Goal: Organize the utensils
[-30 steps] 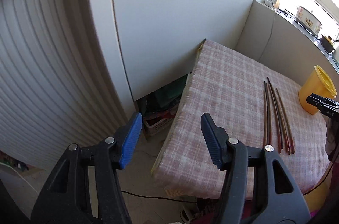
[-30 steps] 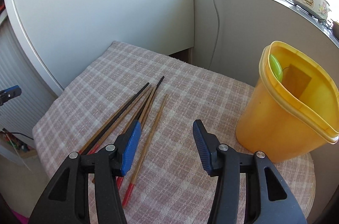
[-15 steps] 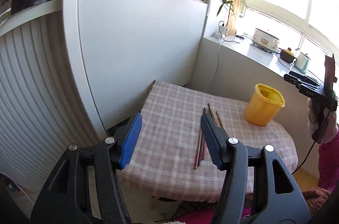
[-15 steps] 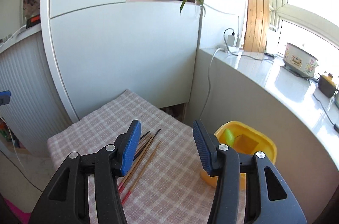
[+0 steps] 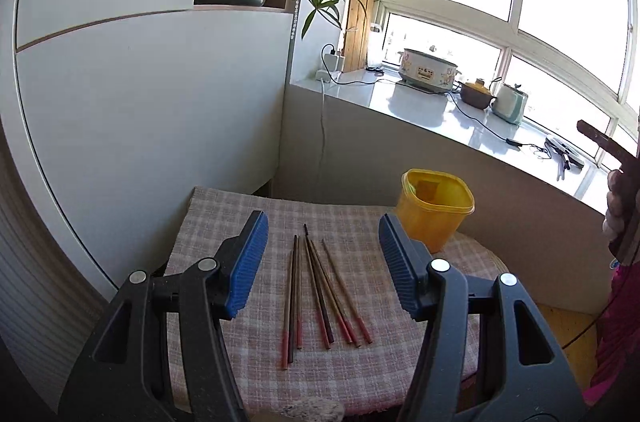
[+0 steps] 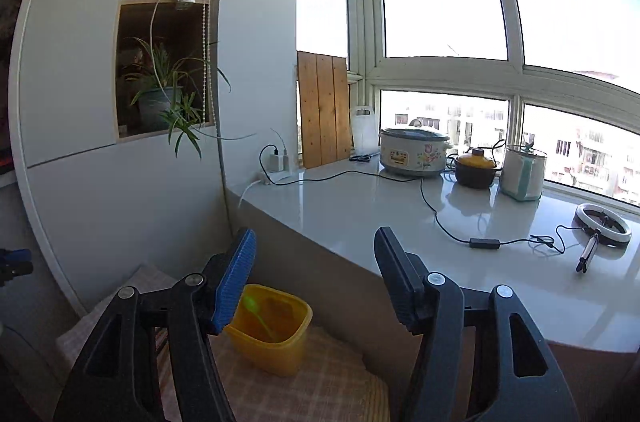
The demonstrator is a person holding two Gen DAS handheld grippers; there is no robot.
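Left gripper (image 5: 322, 264) jaws spread wide, empty, above wooden red-tipped chopsticks (image 5: 320, 290) mid checked-cloth table (image 5: 208, 214); yellow plastic tub (image 5: 434, 210) at far right corner. Right gripper (image 6: 314, 276) released, empty.

No legible text anywhere. The cooker (image 6: 413, 152) on the sill has a small yellowish label w/ dark marks plus a flower print, but it's too blurred to read. Nothing printed on the yellow tub (image 5: 434, 208) or the chopsticks (image 5: 320, 288).
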